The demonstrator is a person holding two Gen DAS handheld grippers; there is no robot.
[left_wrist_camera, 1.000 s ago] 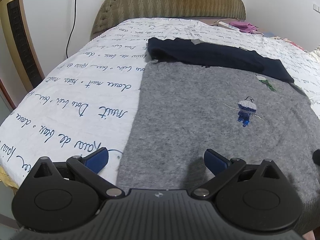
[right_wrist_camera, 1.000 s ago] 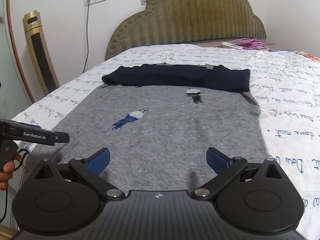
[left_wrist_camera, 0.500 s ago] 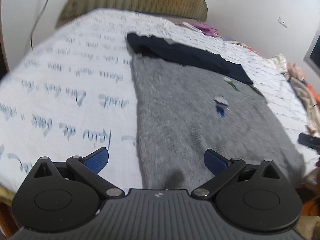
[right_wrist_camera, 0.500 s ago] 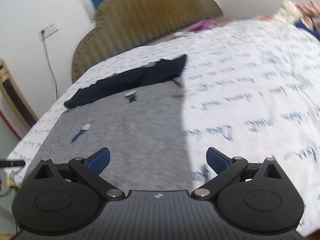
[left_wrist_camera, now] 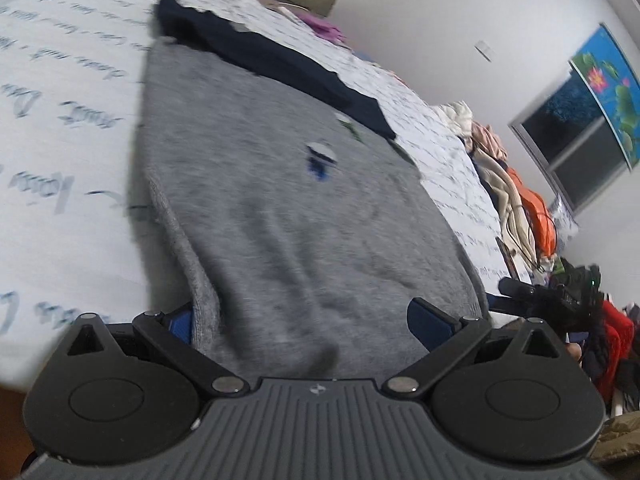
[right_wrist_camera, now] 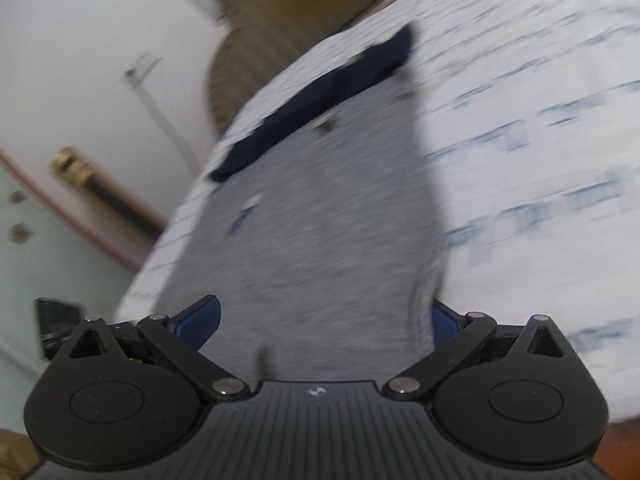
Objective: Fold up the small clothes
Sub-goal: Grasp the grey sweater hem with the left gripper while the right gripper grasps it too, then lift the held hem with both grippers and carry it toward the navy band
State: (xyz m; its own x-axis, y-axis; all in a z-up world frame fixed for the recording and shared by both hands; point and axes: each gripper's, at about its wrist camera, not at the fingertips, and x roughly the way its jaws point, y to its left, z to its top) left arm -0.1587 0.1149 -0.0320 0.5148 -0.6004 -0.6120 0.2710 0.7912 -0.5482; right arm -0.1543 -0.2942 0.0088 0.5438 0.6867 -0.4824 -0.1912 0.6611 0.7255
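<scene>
Your left gripper (left_wrist_camera: 304,316): jaws wide apart, sweater (left_wrist_camera: 288,200) hem between them | your right gripper (right_wrist_camera: 326,320): likewise spread, hem apparently between, view blurred | sweater fills centre frame on bedsheet (left_wrist_camera: 60,120), dark band (left_wrist_camera: 272,64) toward upper frame.

A clothes heap (left_wrist_camera: 508,168) lies beside the window (left_wrist_camera: 576,136), headboard (right_wrist_camera: 288,12) beyond.

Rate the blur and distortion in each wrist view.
Left wrist view: moderate motion blur on the grey sweater and bedsheet lettering, the left tool sharp, fisheye bending the bed. Right wrist view: heavier smear, with the sweater, navy garment and sheet streaked; only the right tool is crisp.
</scene>
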